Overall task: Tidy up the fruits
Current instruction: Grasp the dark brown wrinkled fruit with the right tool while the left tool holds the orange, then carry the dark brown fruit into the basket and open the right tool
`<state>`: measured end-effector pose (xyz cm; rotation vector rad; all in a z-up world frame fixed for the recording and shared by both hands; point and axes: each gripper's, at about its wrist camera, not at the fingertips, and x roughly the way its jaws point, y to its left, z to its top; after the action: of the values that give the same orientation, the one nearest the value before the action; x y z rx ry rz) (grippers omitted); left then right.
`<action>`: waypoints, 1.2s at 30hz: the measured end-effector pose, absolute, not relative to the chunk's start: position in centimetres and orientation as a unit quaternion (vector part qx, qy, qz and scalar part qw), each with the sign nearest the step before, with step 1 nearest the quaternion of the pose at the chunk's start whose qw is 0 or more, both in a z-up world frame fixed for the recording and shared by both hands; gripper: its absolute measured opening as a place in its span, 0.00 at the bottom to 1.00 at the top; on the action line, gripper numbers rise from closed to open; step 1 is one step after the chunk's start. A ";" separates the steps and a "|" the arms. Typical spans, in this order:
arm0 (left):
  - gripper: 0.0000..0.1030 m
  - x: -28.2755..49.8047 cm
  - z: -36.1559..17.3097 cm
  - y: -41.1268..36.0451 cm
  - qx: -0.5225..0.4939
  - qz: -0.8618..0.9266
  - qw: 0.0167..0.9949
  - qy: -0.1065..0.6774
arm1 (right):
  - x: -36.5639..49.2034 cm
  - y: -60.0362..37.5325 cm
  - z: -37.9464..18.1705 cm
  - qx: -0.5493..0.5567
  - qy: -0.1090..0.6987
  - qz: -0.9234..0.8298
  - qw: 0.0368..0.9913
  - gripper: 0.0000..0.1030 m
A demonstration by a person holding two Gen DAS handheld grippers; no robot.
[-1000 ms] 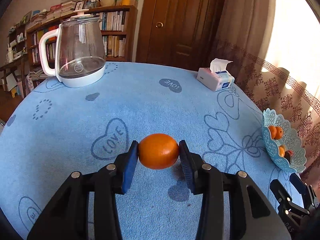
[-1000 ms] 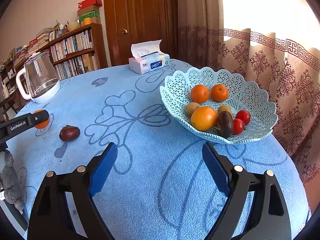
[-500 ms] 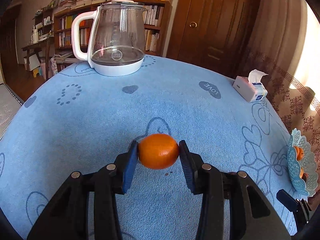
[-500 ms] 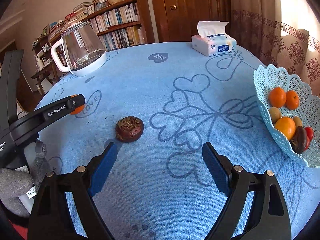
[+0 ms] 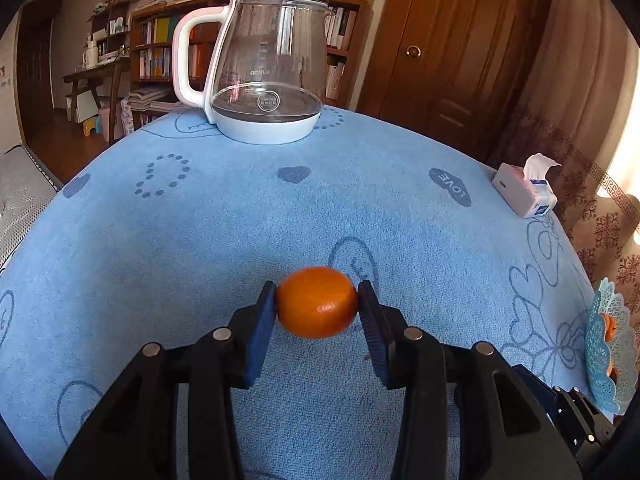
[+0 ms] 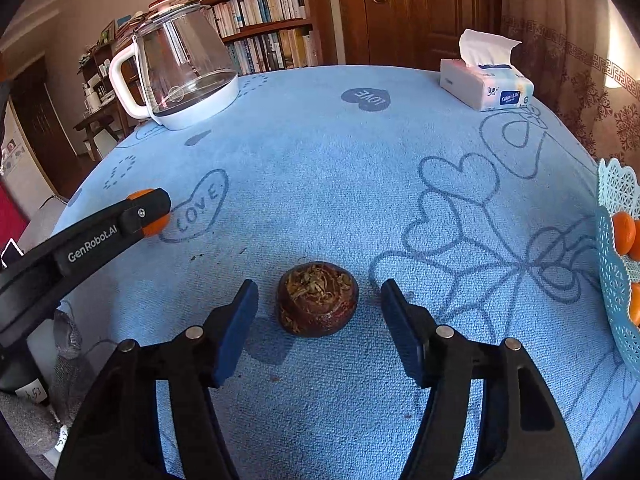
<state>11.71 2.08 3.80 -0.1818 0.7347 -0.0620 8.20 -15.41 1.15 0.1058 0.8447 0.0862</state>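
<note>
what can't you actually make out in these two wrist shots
- Fruit basket: cut off by the right edge in both views, so most of its contents are unseen.
- Orange: in the right wrist view the left gripper covers all but a sliver.
- Dark brown fruit between the closing right gripper: its underside is hidden; its kind is unclear.
- Book spines on the bookshelf: too small to read.

Both my wrist cameras sit just behind my jaws, looking forward and down, close over the counter. Both views share the kettle and tissue box across their upper frames.
</note>
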 end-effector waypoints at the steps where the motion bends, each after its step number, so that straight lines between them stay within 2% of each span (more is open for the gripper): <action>1: 0.41 11.7 3.8 2.1 -0.089 -0.031 0.929 0.359 | 8.3 -15.5 1.0 0.054 0.412 0.040 0.909 0.59; 6: 0.41 11.8 3.7 2.0 -0.088 -0.032 0.928 0.361 | 8.3 -15.7 1.0 0.056 0.410 0.035 0.910 0.52; 10: 0.41 11.8 3.6 1.9 -0.086 -0.035 0.928 0.361 | 7.9 -15.7 1.2 0.059 0.409 0.043 0.910 0.42; 23: 0.41 11.7 3.5 1.6 -0.083 -0.041 0.927 0.362 | 6.2 -17.6 1.8 0.092 0.398 0.021 0.913 0.42; 36: 0.41 11.6 3.4 1.3 -0.078 -0.046 0.927 0.364 | 4.6 -23.1 4.8 0.128 0.354 -0.038 0.926 0.42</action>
<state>11.63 1.29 3.41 -0.1606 0.7471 -0.0951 4.58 -23.05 4.77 0.2623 0.7262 -0.0779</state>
